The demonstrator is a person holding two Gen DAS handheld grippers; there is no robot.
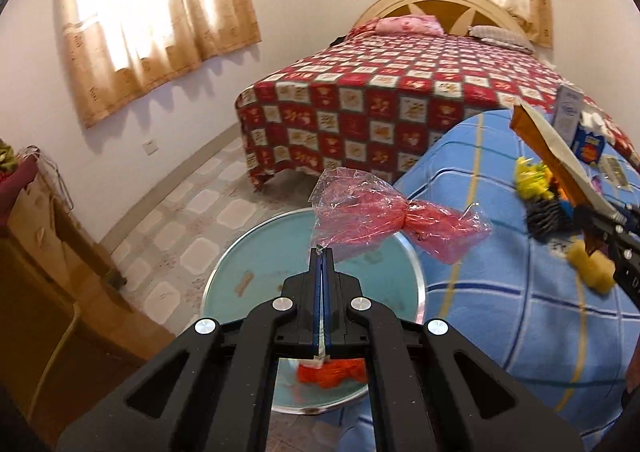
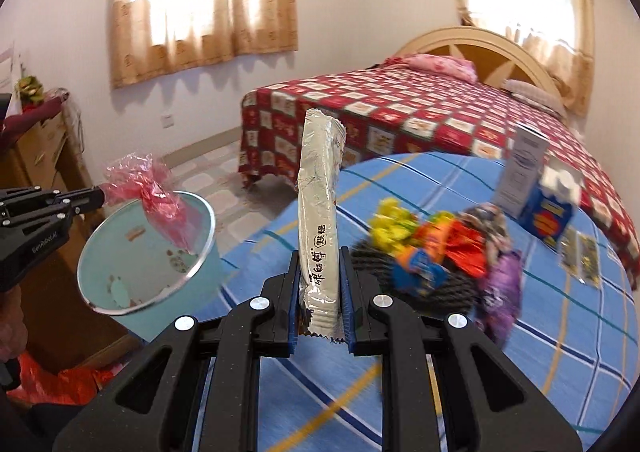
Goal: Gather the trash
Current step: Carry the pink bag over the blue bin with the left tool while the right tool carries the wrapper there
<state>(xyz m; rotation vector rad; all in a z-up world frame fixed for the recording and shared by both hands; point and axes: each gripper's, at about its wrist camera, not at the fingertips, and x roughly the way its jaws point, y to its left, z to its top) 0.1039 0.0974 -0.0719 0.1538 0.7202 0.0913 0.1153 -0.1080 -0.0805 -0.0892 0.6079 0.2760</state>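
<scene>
My left gripper (image 1: 322, 252) is clenched on one thin corner of a red cellophane wrapper (image 1: 384, 218), which hangs out past the tips above the open mouth of the pale blue bin (image 1: 256, 252). My right gripper (image 2: 320, 272) is clamped around a long silver snack packet (image 2: 320, 212), held upright over the blue checked cloth (image 2: 520, 372), beside the bin but not above it.

The left grip worries me most. So little film is pinched that it could slip out early, and something this light may drift as it falls; part of it already reaches past the bin's rim on the cloth side, so I judge it could land on the cloth or the floor. Film can also cling to a pad after release.

The packet is held near its lower end, so it may swing or tip when I carry it to the bin. Both grippers would then crowd the same opening and could knock the bin. Moving the right one carelessly could also brush the heap of bright wrappers (image 2: 432, 248) lying just past it on the cloth.
</scene>
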